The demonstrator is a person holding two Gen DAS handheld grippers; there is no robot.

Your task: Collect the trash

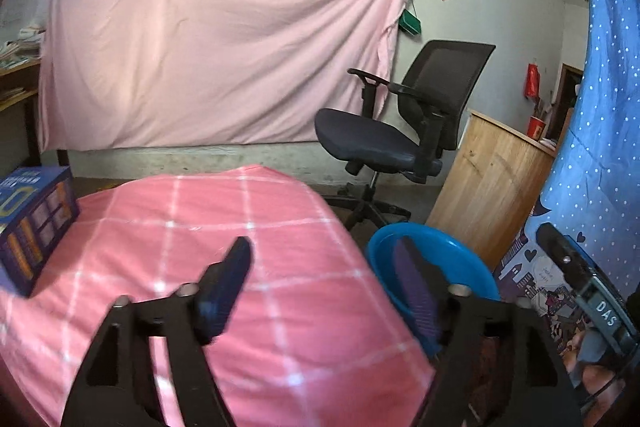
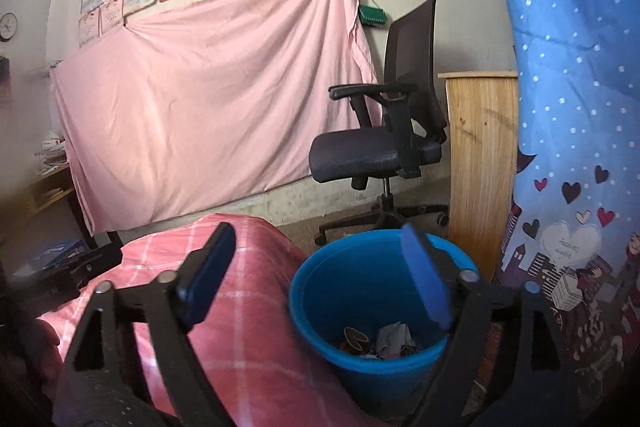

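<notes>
A blue plastic bin (image 2: 332, 307) stands on the floor beside the pink checked cloth (image 2: 224, 327). Crumpled paper and scraps of trash (image 2: 380, 341) lie at its bottom. My right gripper (image 2: 320, 275) hangs open above the bin's near rim, its blue pads wide apart with nothing between them. In the left wrist view my left gripper (image 1: 324, 279) is open and empty over the pink checked cloth (image 1: 224, 227), its right finger in front of the blue bin (image 1: 448, 259). The right gripper's body shows at that view's right edge.
A black office chair (image 2: 380, 147) stands behind the bin, with a wooden cabinet (image 2: 480, 167) to its right. A blue dotted curtain (image 2: 572, 107) hangs at the right. A blue box (image 1: 32, 223) sits on the cloth at the left. A pink sheet (image 1: 208, 39) covers the wall.
</notes>
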